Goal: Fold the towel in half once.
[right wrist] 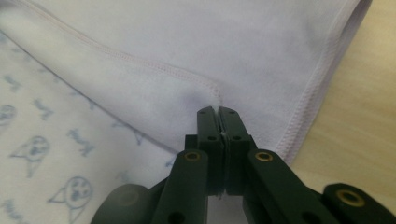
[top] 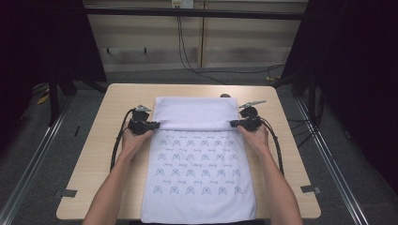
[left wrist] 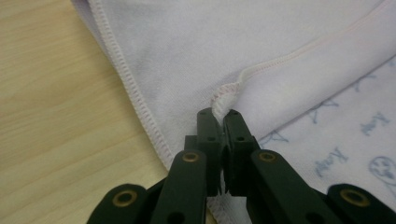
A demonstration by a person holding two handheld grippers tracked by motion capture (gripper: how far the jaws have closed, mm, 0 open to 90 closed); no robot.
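The soft, light cloth (top: 197, 164), spread on the table (top: 103, 154) with its far end folded over, is pinched at the fold's stitched corners by the left gripper (left wrist: 218, 122) and right gripper (right wrist: 218, 120), where it is best held.

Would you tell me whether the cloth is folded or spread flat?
Partly folded: the cloth's far end is turned back, plain side up.
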